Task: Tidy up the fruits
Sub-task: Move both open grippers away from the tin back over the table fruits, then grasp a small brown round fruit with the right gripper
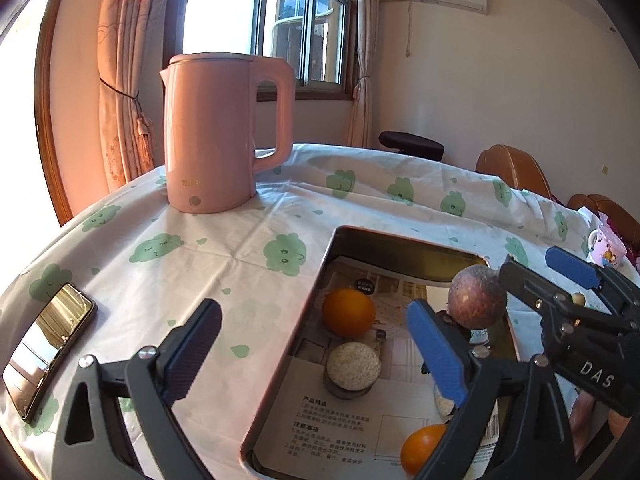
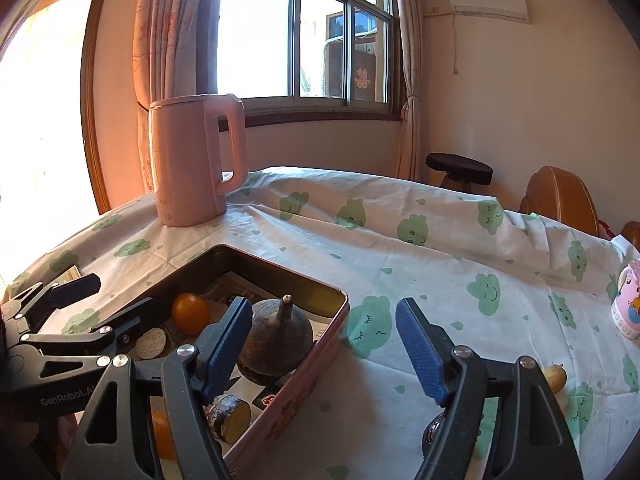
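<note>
A metal tin (image 1: 332,256) lined with printed paper holds two oranges (image 1: 348,312) (image 1: 424,448), a pale cut slice (image 1: 352,366) and a dark round fruit (image 1: 476,296) with a stem. My left gripper (image 1: 316,352) is open over the tin's left wall, with nothing between its pads. My right gripper (image 2: 320,340) is open too; the dark fruit (image 2: 280,336) stands stem up in the tin just past its left fingertip, and neither pad presses on it. A cut brown piece (image 2: 230,414) lies nearer in the tin. The right gripper (image 1: 540,270) reaches in from the right.
A pink kettle (image 1: 224,132) stands at the back left of the table and a phone (image 1: 44,344) lies at the left edge. At the right stand a pink cup (image 2: 628,304), a small yellowish fruit (image 2: 554,376) and a dark round thing (image 2: 434,432).
</note>
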Action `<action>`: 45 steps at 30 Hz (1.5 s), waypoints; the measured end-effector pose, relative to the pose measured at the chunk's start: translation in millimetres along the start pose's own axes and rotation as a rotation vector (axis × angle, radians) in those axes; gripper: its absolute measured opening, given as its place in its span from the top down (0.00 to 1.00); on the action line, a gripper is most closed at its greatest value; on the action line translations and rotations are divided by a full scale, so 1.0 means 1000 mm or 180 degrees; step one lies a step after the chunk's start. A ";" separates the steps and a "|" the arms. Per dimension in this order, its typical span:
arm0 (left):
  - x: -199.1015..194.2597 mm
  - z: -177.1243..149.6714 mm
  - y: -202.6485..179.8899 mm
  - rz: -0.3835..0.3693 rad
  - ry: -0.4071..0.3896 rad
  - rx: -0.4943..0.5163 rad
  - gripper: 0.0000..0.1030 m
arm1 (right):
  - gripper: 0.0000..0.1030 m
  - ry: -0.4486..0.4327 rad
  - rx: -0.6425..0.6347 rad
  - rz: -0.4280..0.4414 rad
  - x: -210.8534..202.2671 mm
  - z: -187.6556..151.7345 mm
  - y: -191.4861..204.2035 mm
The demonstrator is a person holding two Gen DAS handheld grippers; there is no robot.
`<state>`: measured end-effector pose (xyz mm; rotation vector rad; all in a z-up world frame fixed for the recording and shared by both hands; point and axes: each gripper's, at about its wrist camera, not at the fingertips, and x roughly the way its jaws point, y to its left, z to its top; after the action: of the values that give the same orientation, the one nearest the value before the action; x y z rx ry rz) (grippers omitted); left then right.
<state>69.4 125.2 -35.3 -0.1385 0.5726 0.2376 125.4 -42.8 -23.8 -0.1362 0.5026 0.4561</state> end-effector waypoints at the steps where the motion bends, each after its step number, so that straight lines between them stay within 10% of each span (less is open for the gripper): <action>1: 0.000 0.000 -0.001 0.0018 -0.0002 0.0012 0.05 | 0.25 -0.0003 -0.0017 -0.0014 -0.001 0.000 0.000; 15: -0.009 -0.001 0.002 0.0090 -0.0152 -0.0034 0.03 | 0.23 0.0085 -0.0068 -0.0094 -0.013 -0.008 -0.008; 33: -0.042 -0.014 -0.070 -0.0424 -0.0200 0.0250 0.03 | 0.24 0.0428 0.0298 -0.0400 -0.100 -0.078 -0.104; 45: -0.045 -0.015 -0.103 -0.0572 -0.0159 0.0455 0.03 | 0.53 0.0840 0.0227 -0.0078 -0.070 -0.081 -0.096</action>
<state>52.2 15.0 -16.4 -0.0448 0.5222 0.0252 79.6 -174.1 -58.1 -0.1346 0.7744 0.3974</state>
